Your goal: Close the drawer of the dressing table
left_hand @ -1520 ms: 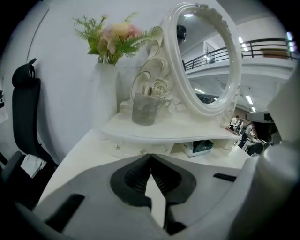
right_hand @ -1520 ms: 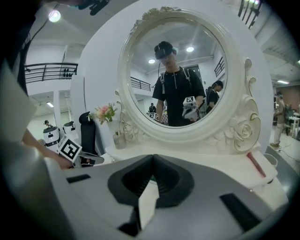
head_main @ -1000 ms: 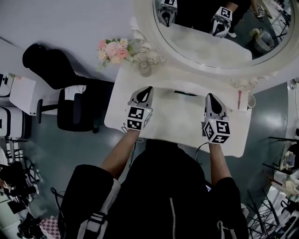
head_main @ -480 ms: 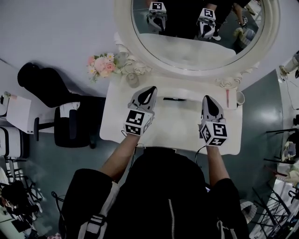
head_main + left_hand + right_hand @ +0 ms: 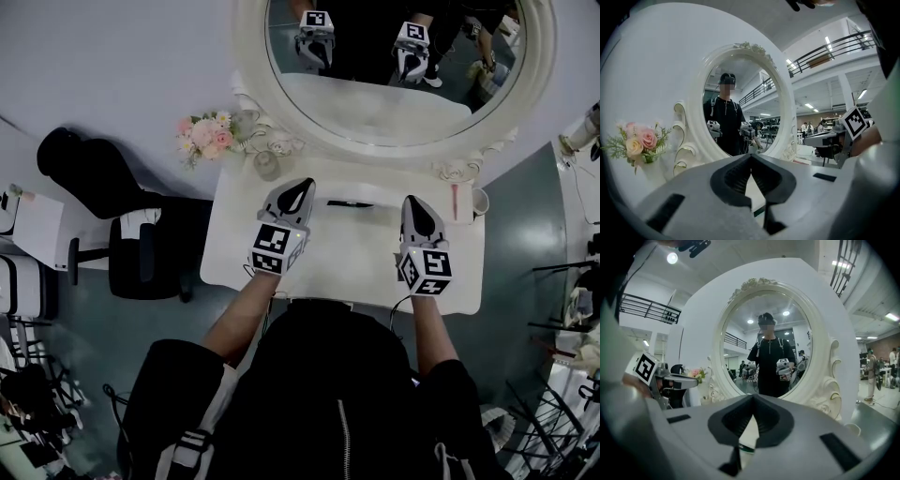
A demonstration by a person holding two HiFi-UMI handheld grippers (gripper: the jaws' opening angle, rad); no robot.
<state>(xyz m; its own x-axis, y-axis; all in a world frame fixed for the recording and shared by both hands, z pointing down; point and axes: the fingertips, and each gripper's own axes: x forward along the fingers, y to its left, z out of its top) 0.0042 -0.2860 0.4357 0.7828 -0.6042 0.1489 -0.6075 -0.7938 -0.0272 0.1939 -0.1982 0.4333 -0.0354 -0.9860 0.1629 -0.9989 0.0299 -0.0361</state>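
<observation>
the left tool (image 5: 298, 187) and the right tool (image 5: 413, 202) hung over the white desk (image 5: 352, 258), both pinched tight on nothing, pointing at the far round mirror (image 5: 384, 103).

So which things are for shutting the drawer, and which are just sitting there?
For the job: dressing table, left tongs, right tongs, both shut and empty. The drawer itself can't be made out here.

Just lying about: pink flowers, small glass jar, dark stick, white cup, black chair.
</observation>
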